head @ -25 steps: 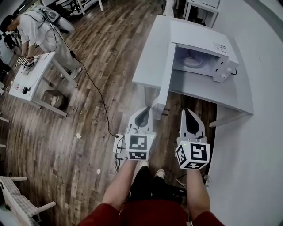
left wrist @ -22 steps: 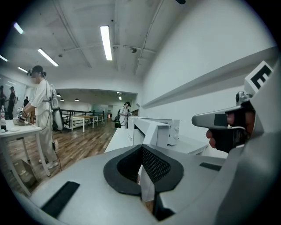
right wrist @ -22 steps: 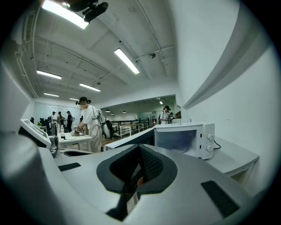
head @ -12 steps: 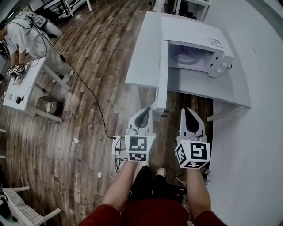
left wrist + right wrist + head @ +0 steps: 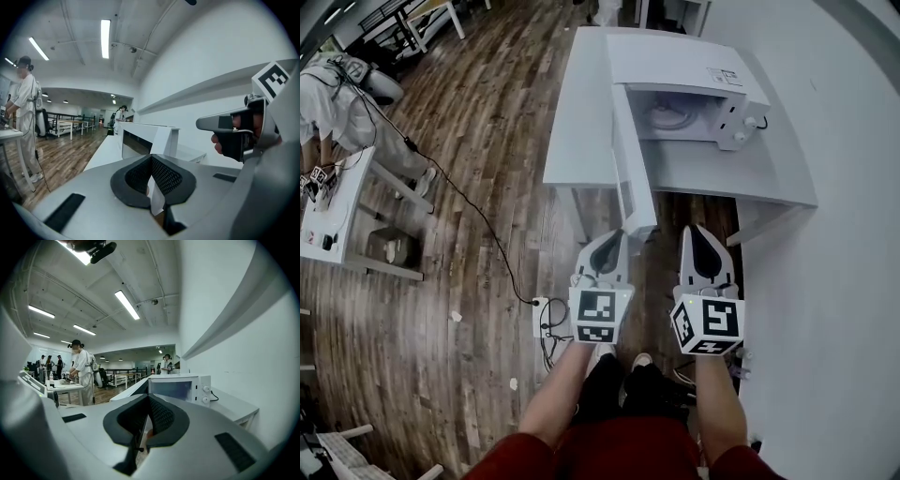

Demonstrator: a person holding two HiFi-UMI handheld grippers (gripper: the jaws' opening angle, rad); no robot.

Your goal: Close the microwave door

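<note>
A white microwave (image 5: 694, 75) stands on a white table (image 5: 577, 131) ahead of me, with a round plate showing inside. Its door (image 5: 628, 169) hangs wide open and points toward me. My left gripper (image 5: 616, 234) is shut and empty, its tip just short of the door's near edge. My right gripper (image 5: 693, 231) is shut and empty too, lying below the table's front edge. In the left gripper view the door (image 5: 154, 140) rises beyond the shut jaws of the left gripper (image 5: 151, 158). The right gripper view shows the microwave (image 5: 180, 387) past the right gripper (image 5: 149, 398).
A white wall runs along the right side. A black cable (image 5: 478, 216) crosses the wooden floor to a power strip (image 5: 544, 323) near my feet. At the far left a person (image 5: 333, 94) bends over a white desk (image 5: 337, 216). More tables stand at the back.
I have moved nearer: the microwave and table have slid left and grown in the head view, and the door's edge now lies close to the left gripper's tip. Both grippers stay shut.
</note>
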